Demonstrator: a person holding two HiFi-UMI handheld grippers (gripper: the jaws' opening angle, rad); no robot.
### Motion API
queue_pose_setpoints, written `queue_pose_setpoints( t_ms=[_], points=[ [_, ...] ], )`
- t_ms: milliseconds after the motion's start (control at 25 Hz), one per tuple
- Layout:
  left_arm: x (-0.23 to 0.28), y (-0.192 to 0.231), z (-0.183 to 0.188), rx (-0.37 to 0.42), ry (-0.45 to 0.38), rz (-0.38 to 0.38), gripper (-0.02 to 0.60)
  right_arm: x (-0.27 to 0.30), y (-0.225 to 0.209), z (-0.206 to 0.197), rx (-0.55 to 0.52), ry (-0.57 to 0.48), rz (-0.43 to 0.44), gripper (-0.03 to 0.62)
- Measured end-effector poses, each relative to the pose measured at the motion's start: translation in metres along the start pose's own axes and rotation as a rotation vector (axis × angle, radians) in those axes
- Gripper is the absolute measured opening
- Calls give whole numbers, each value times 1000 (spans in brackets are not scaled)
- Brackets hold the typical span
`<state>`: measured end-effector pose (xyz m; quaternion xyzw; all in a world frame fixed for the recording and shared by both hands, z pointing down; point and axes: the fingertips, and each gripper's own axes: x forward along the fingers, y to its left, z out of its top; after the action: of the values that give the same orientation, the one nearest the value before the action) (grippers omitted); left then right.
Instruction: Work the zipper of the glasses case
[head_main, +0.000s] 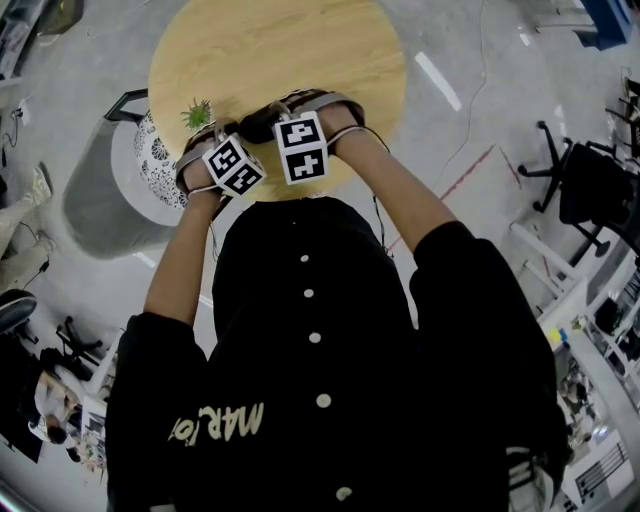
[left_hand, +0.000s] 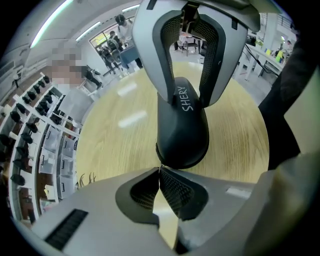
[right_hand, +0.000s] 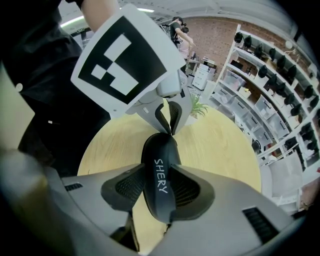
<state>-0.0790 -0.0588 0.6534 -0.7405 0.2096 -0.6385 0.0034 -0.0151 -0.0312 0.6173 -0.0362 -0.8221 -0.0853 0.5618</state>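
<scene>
The glasses case (right_hand: 161, 145) is a slim, smooth black shell with rounded ends and white lettering, SHERY, running along its length. In the head view it sits at the 6 o'clock edge of the round wooden table (head_main: 260, 50), with a small green plant (head_main: 197, 112) at its 9 o'clock. The right gripper (right_hand: 159, 171) clasps the case across its middle, a ribbed pad on either side. The left gripper (left_hand: 160, 171) is clenched tight, tips meeting at the case's 12 o'clock end in the right gripper view. Whether a zipper pull is nipped there is too small to tell.

Matt blk glasses case (right_hand: 159, 185), smooth; table (right_hand: 220, 145) pale wood w/ grain.
</scene>
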Motion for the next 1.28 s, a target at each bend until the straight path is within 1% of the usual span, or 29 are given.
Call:
queue_pose_setpoints(
  t_ms=[360,760,1280],
  points=[
    [5,5,4,156,-2,14,5,1,-1,0,-15,2,25,160],
    [5,8,9,272,-3,39,6,0,-1,1,-30,2,37,160],
    [11,10,18,529,-23,28,10,3,-1,1,-39,4,51,160]
  ],
)
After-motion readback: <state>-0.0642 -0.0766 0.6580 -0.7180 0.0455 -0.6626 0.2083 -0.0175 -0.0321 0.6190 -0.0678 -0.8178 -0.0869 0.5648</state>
